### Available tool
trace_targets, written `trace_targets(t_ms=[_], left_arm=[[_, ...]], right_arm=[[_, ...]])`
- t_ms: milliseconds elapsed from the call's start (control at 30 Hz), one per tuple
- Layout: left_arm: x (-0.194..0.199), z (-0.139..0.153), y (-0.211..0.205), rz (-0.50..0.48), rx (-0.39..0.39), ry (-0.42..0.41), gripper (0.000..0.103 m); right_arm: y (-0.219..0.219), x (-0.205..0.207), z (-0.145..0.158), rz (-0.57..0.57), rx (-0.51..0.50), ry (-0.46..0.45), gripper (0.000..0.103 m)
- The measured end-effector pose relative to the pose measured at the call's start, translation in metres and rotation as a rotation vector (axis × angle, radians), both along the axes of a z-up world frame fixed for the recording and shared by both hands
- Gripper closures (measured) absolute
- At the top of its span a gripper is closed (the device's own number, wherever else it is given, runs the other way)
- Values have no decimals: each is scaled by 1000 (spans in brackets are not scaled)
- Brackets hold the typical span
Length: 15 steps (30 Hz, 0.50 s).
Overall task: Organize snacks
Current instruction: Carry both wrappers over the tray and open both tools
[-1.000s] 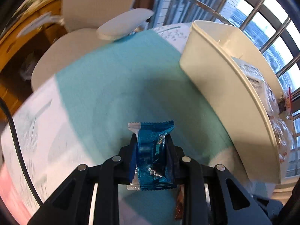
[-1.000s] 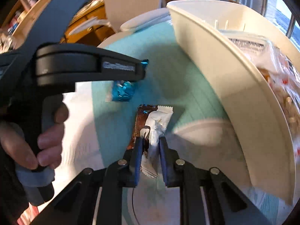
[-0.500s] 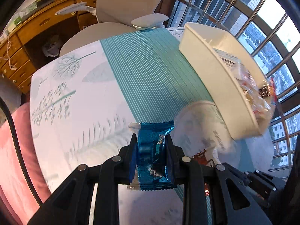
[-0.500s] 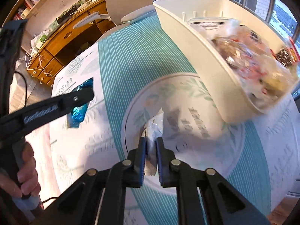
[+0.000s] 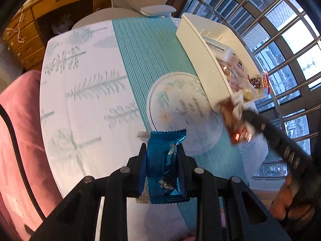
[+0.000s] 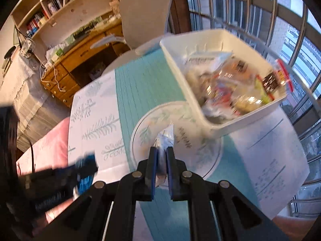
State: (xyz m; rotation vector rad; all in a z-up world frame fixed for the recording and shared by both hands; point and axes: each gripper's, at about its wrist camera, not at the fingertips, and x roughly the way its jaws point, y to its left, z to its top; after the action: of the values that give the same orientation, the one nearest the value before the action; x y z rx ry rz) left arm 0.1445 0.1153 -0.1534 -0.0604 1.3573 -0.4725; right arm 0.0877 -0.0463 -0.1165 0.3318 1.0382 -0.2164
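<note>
So both grippers are loaded and mid-carry right now. The left gripper [image 5: 162, 150] is clamped on a blue foil snack packet [image 5: 163, 166], squeezed by its long edges with the crimped top sticking out past the fingertips. The right gripper [image 6: 161, 150] is pinched tight on a thin pale wrapper [image 6: 165, 138]; from the left wrist camera that same catch looks like a brownish packet [image 5: 234, 122] with white on it, hanging just at the near end of the white bin [image 5: 197, 46]. Can't tell if it's one snack or two stuck together.

My take on doing this bit well: the bin is already heaped with bags, so carry each packet fully past the near wall and over the pile before letting go, not over the rim. The right one is closer, ahead and a bit right of its fingertips, so drop that first and pull back, then bring the blue one across from the left. Going one at a time should keep the two tools from bumping. Thin wrappers can cling to the pads, so open wide.

Versus a second ago: both tools were low over the teal runner [image 5: 148, 46], the right jaws have since been closing down on the wrapper, and now both are lifted, with the printed plate [image 6: 140, 132] bare below and the bin's contents in view.
</note>
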Motion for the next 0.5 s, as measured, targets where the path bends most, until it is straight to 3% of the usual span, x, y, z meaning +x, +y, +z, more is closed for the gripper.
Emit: trace_targets(t_ms=[233,500], left_arm=[[-21,19,-22,37,-9,-4,79],[-29,32,-81,153,-23,-39,79]], right_arm=[[-49,-8,23,-9,-6,-44,94],[-110,-8,40,97,-32,-92,94]])
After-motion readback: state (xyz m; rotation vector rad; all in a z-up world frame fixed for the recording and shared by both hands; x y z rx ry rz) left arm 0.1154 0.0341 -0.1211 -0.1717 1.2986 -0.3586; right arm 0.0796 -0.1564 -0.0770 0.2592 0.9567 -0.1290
